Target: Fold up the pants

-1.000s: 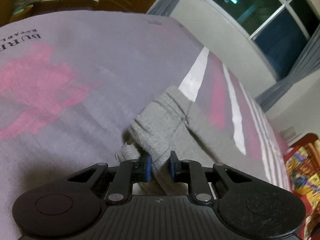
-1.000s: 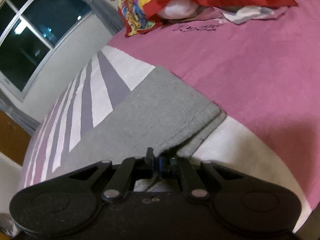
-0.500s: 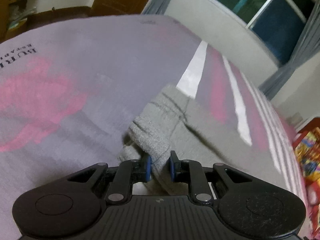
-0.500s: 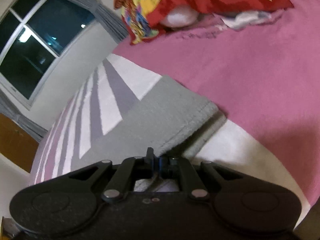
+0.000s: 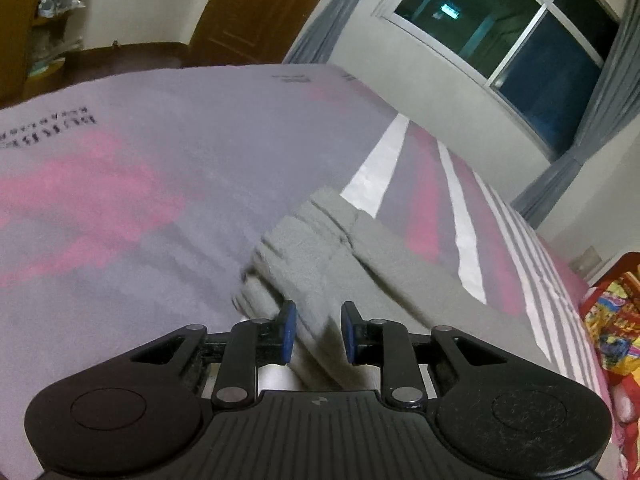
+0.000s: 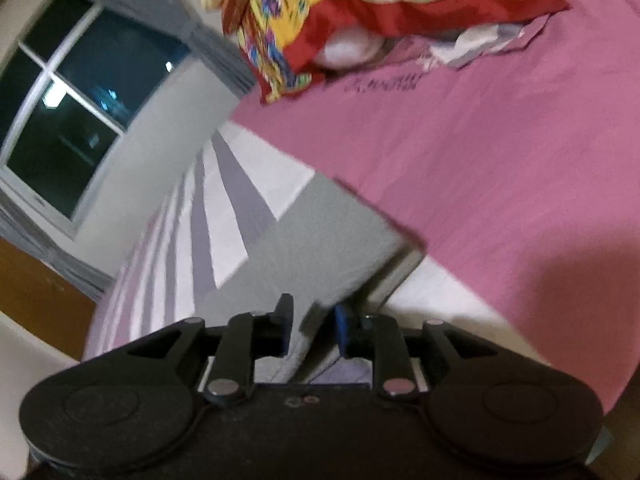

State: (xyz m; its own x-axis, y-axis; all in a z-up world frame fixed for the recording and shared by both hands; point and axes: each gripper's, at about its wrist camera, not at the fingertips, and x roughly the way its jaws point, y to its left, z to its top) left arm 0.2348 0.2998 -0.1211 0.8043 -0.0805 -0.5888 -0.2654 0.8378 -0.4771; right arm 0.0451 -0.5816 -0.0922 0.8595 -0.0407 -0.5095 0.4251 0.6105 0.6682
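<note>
Grey pants [image 5: 320, 256] lie on the bed, bunched and folded at the end near my left gripper [image 5: 316, 330]. Its blue-padded jaws stand open, with the grey cloth lying loose between them. In the right wrist view the other end of the pants [image 6: 320, 248] lies flat in two layers with a straight edge. My right gripper [image 6: 310, 328] is open too, and the edge of the cloth sits between its jaws without being pinched.
The bed sheet [image 5: 140, 184] is grey-purple with pink patches and white stripes; in the right wrist view it is pink [image 6: 500, 184]. A red and yellow patterned blanket [image 6: 360, 12] is heaped at the head of the bed. A window [image 5: 512, 28] and a wooden door [image 5: 256, 12] stand beyond.
Both grippers have opened and let go of the pants. The cloth has dropped onto the bed and both grippers have pulled back a little.
</note>
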